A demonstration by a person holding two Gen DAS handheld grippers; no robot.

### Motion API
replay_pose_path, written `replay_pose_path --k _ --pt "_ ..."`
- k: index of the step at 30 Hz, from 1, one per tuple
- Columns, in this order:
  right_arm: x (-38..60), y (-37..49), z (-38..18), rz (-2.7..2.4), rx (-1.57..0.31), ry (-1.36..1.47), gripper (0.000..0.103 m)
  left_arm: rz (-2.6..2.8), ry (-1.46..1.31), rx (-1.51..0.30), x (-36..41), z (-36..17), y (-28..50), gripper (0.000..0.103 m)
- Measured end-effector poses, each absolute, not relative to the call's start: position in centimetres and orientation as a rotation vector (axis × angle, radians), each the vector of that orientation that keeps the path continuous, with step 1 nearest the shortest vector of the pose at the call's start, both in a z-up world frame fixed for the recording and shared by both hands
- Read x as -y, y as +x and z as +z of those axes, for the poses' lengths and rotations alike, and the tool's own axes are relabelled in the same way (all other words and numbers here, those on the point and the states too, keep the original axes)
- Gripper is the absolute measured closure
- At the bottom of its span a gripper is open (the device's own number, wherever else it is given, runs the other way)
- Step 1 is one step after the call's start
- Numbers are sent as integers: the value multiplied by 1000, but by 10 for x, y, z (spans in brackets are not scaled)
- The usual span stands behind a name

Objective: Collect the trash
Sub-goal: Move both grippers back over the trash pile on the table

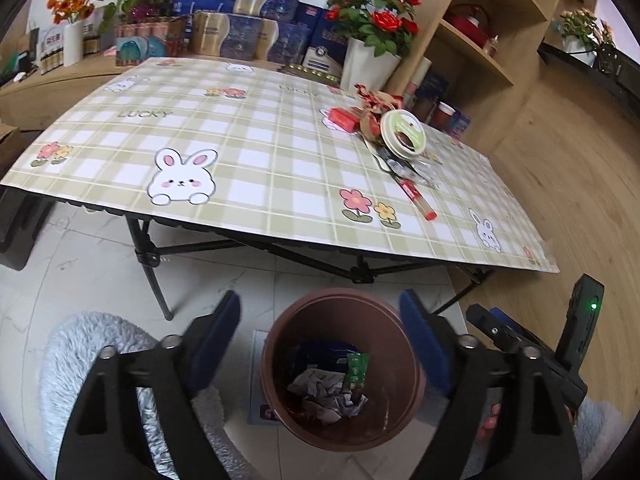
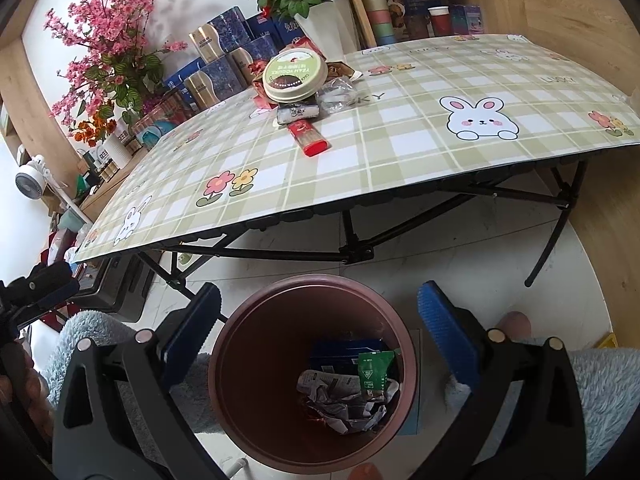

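Observation:
A brown waste bin stands on the floor in front of the table, its rim (image 1: 280, 320) (image 2: 256, 300) below both grippers. Inside lie crumpled paper (image 1: 320, 394) (image 2: 344, 396), a green packet (image 1: 356, 372) (image 2: 374, 372) and a dark blue wrapper. My left gripper (image 1: 320, 312) hangs open over the bin with nothing between its fingers. My right gripper (image 2: 320, 304) is open above the bin too, empty. On the table lies a heap of trash: a round lid (image 1: 402, 134) (image 2: 294, 76), a red stick packet (image 1: 418, 198) (image 2: 310, 136), red wrappers (image 1: 344, 118) and clear plastic (image 2: 338, 94).
The folding table with its checked bunny cloth (image 1: 224, 148) (image 2: 440, 132) juts over the bin on black legs (image 1: 154, 272). A fluffy pale rug (image 1: 72, 360) lies on the floor. Flower vases, boxes and a wooden shelf (image 1: 472, 40) stand behind. The other gripper shows at the right edge (image 1: 532, 340).

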State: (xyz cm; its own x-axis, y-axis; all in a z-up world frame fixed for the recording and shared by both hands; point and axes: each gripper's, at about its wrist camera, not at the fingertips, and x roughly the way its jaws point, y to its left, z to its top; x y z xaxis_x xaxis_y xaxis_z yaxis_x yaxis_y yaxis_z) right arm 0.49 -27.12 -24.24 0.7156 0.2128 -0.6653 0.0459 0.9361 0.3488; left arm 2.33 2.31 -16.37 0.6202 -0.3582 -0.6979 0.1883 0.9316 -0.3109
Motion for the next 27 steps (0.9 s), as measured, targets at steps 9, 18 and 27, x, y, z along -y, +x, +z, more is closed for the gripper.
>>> replay_pose_path --k 9,18,27 --pt "268 4 -238 103 -735 325 6 -249 -214 -836 -31 -163 25 9" --pt "270 6 -234 121 -711 330 6 -196 -219 -845 -40 -160 43 6" --pt "270 46 -198 130 -673 153 6 -180 -112 -770 -40 -146 84 6"
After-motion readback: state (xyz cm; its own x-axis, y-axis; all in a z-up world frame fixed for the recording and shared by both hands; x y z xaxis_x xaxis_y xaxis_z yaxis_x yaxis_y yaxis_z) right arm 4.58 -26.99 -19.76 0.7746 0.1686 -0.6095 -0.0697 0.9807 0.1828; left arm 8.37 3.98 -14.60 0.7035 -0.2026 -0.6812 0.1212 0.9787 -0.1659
